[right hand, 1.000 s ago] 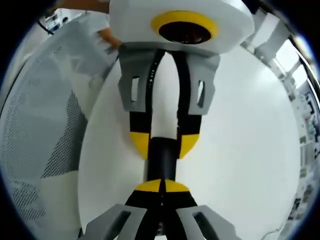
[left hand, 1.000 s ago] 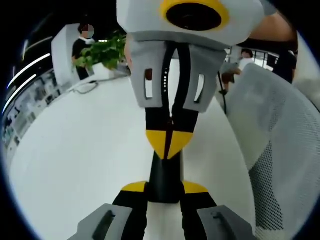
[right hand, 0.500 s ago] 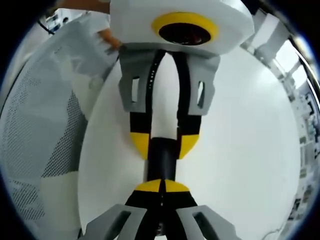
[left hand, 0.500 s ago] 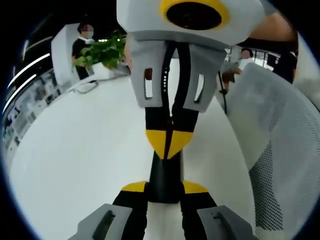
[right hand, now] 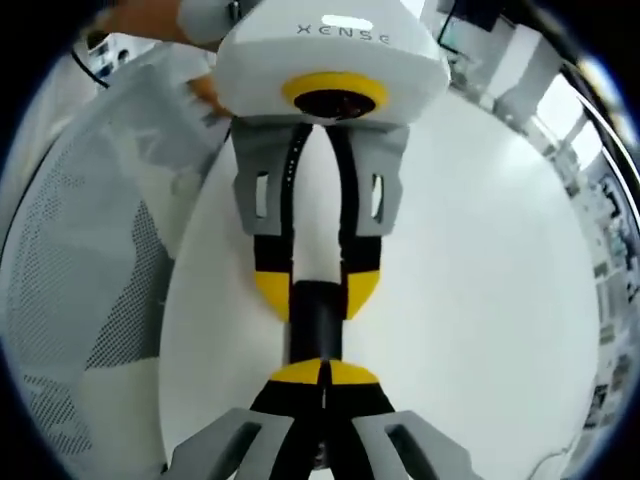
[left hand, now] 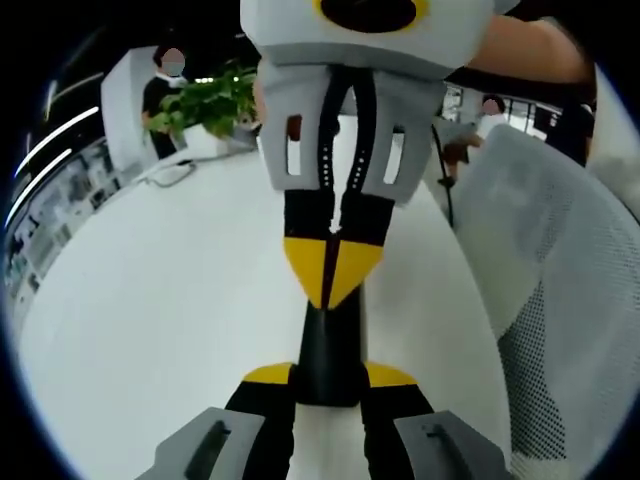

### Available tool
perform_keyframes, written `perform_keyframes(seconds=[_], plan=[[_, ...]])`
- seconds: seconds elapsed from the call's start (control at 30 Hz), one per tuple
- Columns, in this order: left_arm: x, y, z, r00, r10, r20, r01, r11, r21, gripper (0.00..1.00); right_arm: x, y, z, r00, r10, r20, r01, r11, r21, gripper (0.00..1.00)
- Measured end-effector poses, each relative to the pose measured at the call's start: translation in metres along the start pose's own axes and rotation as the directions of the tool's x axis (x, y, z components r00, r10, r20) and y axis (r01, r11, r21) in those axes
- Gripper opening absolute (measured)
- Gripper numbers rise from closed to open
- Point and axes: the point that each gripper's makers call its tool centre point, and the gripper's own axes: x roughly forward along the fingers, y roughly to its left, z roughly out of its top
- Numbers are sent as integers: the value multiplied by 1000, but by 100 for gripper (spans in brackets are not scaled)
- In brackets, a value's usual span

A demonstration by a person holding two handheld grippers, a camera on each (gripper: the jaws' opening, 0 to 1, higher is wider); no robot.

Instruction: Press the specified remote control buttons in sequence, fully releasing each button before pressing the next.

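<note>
L gripper view: L gripper (left hand: 328, 375) rose from the bottom edge w/ its two yellow-tipped jaws set either side of the remote (left hand: 328, 345), pinching it; the remote's black end stuck out fwd beyond the tips, above the white table (left hand: 150, 300). R gripper (left hand: 330, 270) came in from the top, jaws pressed together so the yellow tips formed one point, and that point met the remote's black end. Mesh-backed chair (left hand: 560, 300) stood beside the table at the view's right. At the table's far edge were a leafy plant (left hand: 205, 105), a cable (left hand: 170, 175) lying on the surface, and a person (left hand: 160, 90) in dark clothes standing behind. R gripper view: R gripper (right hand: 322, 373) rose from the bottom w/ tips closed on each other, touching the black end of the remote (right hand: 318, 325). L gripper (right hand: 318, 290) faced it from the top, jaws spread just enough to clamp the remote; the remote's body looked white between those jaws, black nearer the R tips. No buttons could be made out. The table (right hand: 480, 300) filled the right side, the chair (right hand: 80, 280) the left.
</note>
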Motion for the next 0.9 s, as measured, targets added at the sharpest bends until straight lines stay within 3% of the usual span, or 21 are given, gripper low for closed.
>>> perform_keyframes(seconds=[0.53,0.9], plan=[[-1,1,0,1000,0,-5,0,1000,1,24,-7,-3,3,1000,-15,28,14,1000,6,0],[-1,2,0,1000,3,-20,-2,1000,3,24,-17,-3,9,996,-26,81,25,1000,14,1]])
